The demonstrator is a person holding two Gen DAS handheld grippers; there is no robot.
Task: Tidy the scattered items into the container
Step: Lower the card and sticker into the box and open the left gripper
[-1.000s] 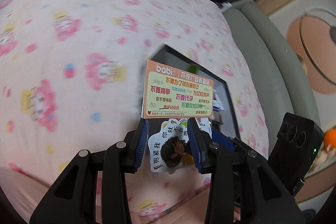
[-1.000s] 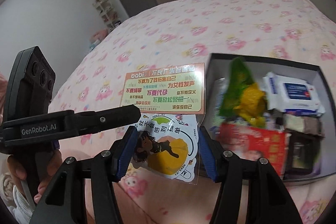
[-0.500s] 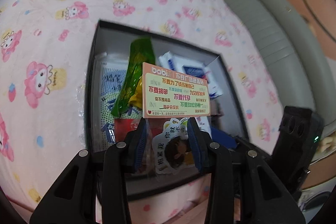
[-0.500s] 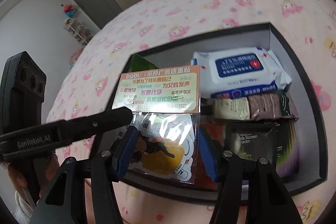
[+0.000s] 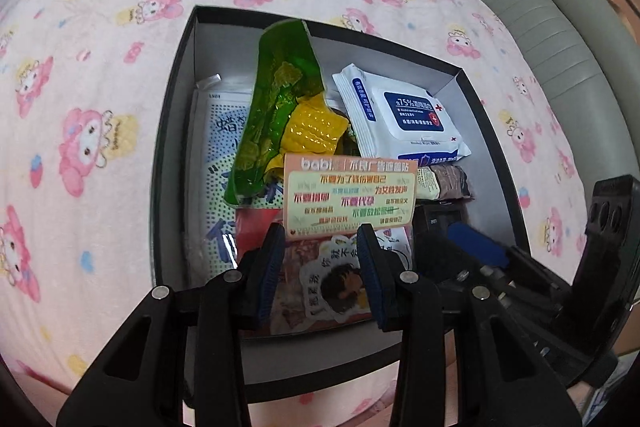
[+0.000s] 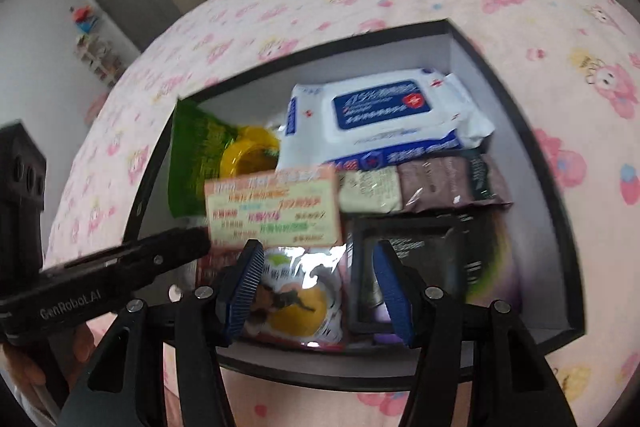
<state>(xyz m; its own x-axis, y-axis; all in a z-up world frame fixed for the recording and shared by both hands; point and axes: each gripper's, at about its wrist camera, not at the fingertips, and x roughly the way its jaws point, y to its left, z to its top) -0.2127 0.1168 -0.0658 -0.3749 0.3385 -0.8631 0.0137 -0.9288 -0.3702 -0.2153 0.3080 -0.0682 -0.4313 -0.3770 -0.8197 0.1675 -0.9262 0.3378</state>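
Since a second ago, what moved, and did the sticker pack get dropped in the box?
The left hand-held gripper carried the sticker pack from over the pink bedspread to over the black box, and lower. It has not let go. The right hand-held gripper came along, open. The wet wipes and green bag stayed in the box.

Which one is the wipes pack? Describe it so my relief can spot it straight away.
Find the black-walled box on the pink cartoon-print bedspread. In its far right corner lies the wipes pack, beside the green and yellow snack bag. It is the only white packet there, with a dark blue label panel and small red crosses.
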